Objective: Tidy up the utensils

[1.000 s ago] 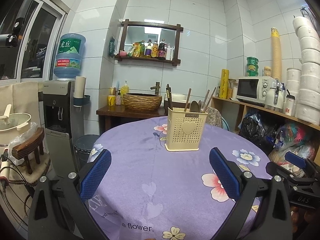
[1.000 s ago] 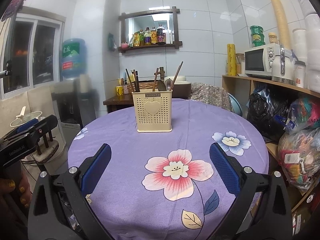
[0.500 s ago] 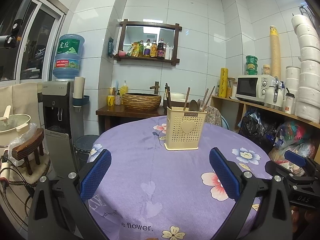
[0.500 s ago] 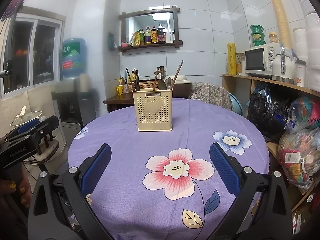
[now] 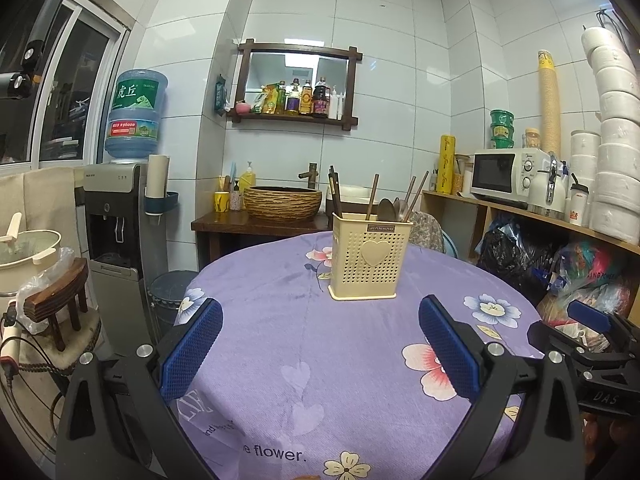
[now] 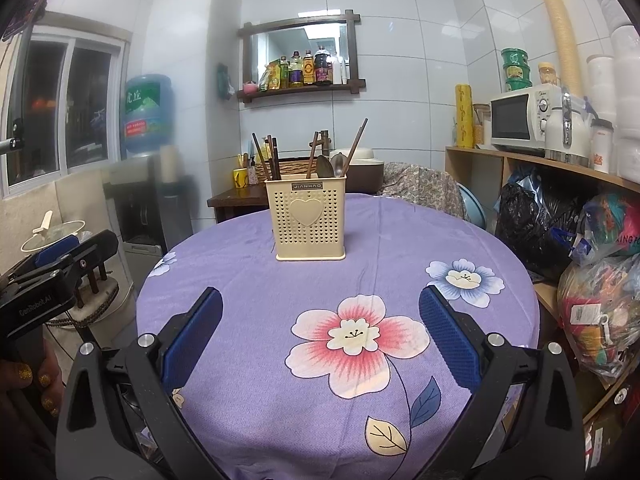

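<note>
Cream perforated plastic utensil caddy (image 5: pixel 370 258) with a raised heart on its front face and a small dark label at the rim stands upright on the round bench, which is covered in a purple floral cloth (image 5: pixel 320 380). Inside it, dark brown chopsticks (image 6: pixel 270 156) stand at the left side; metal spoons (image 6: pixel 332 166) and further brown sticks lean at the right side. Whether a divider separates them cannot be told.

Surroundings: woven brown basin (image 5: pixel 282 202) on a dark wooden side table behind the bench; water dispenser with blue bottle (image 5: pixel 134 118) to the left; wall shelf of sauce bottles (image 5: pixel 298 98) above; white microwave (image 5: pixel 506 172) on a wooden shelf to the right, stuffed plastic bags beneath it. Nothing lies on the cloth between the caddy and either tool.

Left hand-held gripper (image 5: pixel 320 344): blue pads wide apart, holding nothing, over the near edge of the bench. Caddy sits ahead of it, slightly right of centre, well apart. Right hand-held gripper (image 6: pixel 320 332): pads likewise spread, holding nothing, above a pink flower print; caddy ahead and roughly centred, well apart.
</note>
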Tool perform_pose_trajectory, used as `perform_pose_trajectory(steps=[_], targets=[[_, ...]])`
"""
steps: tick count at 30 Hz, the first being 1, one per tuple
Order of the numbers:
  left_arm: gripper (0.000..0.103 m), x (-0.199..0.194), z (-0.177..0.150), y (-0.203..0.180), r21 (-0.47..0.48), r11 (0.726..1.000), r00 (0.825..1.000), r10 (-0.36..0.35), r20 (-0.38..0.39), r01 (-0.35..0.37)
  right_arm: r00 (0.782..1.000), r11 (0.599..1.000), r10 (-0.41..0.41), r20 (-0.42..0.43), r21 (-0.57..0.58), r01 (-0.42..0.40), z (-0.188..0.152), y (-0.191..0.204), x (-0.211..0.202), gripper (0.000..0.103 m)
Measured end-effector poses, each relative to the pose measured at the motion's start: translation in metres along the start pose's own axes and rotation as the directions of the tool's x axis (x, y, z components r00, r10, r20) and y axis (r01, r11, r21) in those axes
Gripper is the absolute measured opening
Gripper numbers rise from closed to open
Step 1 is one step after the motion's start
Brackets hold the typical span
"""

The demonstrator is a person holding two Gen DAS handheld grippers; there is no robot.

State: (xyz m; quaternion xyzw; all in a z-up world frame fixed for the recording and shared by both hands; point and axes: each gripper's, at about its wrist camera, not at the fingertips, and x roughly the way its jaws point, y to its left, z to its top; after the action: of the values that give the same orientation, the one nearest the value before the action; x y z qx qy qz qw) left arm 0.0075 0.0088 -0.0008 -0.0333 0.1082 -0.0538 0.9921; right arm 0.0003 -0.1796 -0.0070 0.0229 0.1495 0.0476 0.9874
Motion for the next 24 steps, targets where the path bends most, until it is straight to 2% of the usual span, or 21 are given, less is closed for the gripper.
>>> perform_pose_trajectory(steps=[24], targets=[[0.098, 0.0049, 0.0003, 0.0055, -0.023, 0.999, 0.999, -0.027, -0.035, 0.026, 1.0, 1.0, 0.003, -0.009, 0.003, -0.003, -0.0055, 0.0003, 0.0016, 0.097]])
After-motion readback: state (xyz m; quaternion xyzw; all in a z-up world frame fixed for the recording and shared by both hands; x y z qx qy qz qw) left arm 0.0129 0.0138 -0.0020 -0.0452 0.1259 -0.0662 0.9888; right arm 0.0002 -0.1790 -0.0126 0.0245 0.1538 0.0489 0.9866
